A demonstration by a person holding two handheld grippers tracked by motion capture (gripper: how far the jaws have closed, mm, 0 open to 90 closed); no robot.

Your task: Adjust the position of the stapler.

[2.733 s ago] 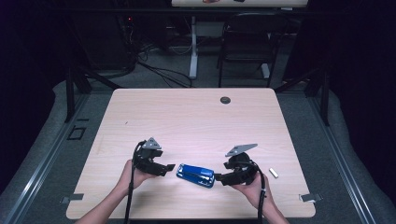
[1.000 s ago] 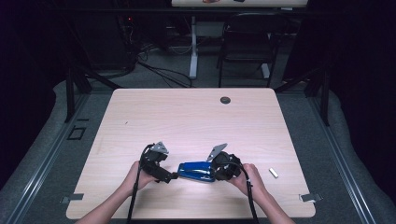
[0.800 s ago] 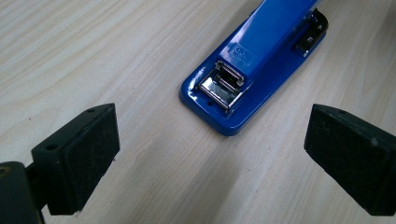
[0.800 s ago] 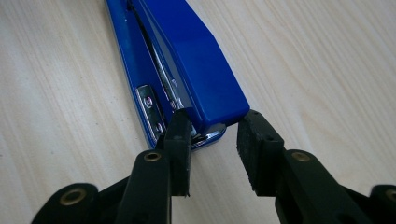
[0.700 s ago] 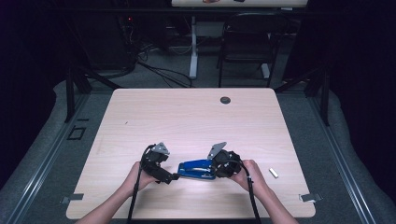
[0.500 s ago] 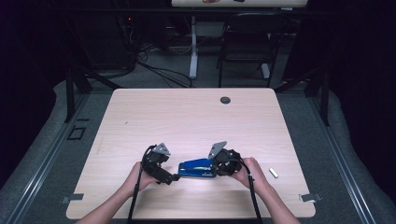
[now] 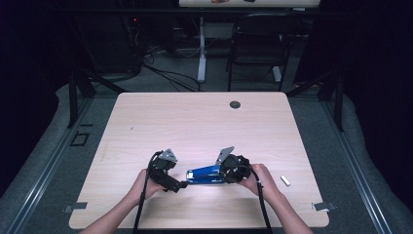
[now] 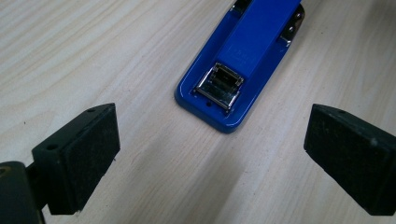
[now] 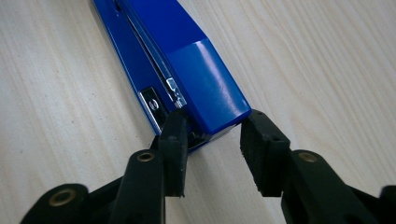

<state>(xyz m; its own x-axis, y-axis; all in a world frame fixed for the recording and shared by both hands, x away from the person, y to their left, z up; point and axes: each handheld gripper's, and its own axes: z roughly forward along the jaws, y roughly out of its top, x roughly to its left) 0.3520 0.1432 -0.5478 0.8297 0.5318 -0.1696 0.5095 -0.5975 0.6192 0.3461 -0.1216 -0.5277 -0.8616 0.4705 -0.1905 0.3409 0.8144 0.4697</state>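
Observation:
A blue stapler lies flat on the wooden table near its front edge, between my two grippers. My left gripper sits just left of it. In the left gripper view its jaws stand wide open, with the stapler's metal-plated end a little ahead of them and untouched. My right gripper is at the stapler's other end. In the right gripper view that end lies between the pads. These jaws have just been opening; one pad touches the side and the other stands barely apart.
A small white piece lies on the table right of my right hand. A black grommet sits near the far edge. Metal brackets mark the front corners. A chair and cables stand beyond the table.
Since the earliest frame both grippers have closed in on the stapler from either side, and it has turned slightly. Over the last second both hands stay almost still.

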